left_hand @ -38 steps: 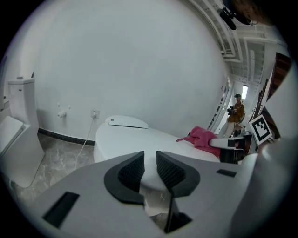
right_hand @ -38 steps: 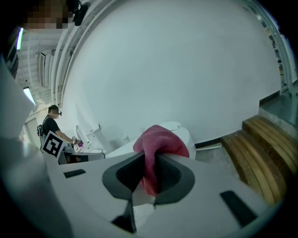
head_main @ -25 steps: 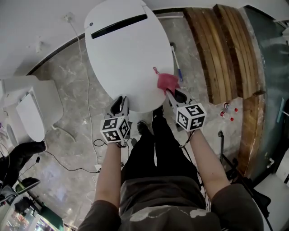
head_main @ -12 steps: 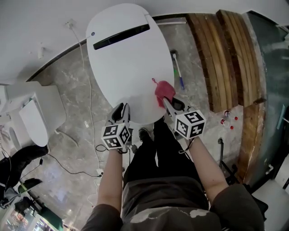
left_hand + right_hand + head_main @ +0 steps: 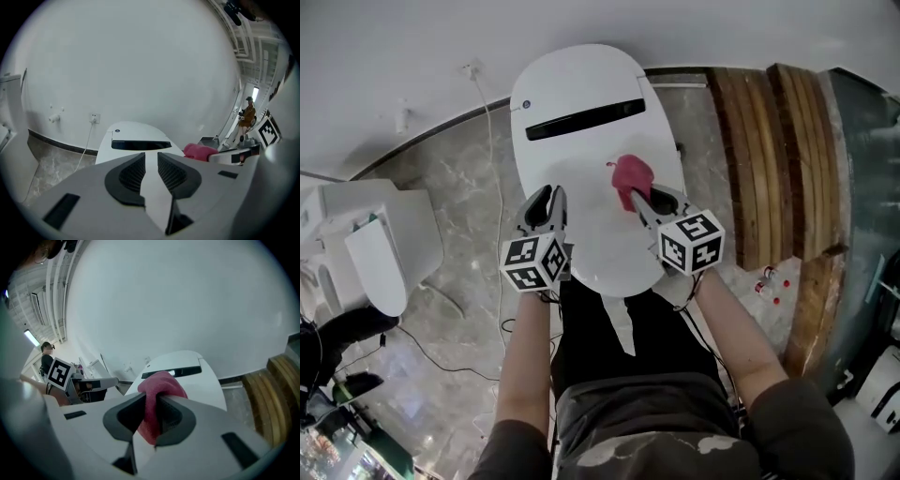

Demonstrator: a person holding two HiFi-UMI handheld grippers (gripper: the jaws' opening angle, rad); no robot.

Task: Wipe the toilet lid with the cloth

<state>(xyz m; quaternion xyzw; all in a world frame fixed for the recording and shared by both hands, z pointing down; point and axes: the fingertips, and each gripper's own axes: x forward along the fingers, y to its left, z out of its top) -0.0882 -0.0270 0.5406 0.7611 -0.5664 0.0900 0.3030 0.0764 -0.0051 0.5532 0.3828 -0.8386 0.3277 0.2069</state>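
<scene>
Right gripper (image 5: 151, 405): fingers (image 5: 123, 420) clamped on a bunched pinkish-red cloth (image 5: 161, 384). The fold is pinched between the pads, and a rounded wad stands out past the tips.

Left gripper (image 5: 151, 172): fingers narrow, a slim gap with nothing in it. It hovers over the near left part of the lid.

In the head view the cloth sits at centre frame, on or just above the glossy white oval toilet lid (image 5: 581, 155), right of the lid's midline. We cannot tell whether it is touching.

Handling, as we judge it:
- The cloth is light, soft and limp, so it will drag and fold under the fingers rather than push.
- The present mid-fold grip looks sound, since the loose wad is what meets the surface.
- The lid is hard, smooth and likely slick, so the cloth should glide. Firm downward pressure would be needed for real contact.
- The long dark slot (image 5: 586, 119) across the far end may snag a trailing edge.

Surroundings:
- Grey marbled floor (image 5: 450, 187) lies on both sides.
- A white wall (image 5: 412, 56) fills the top of the frame, and a white cable (image 5: 492, 169) runs down from it.
- Brown wooden slats (image 5: 759, 141) are at upper right.
- A second white fixture (image 5: 375, 253) is at the left edge.
</scene>
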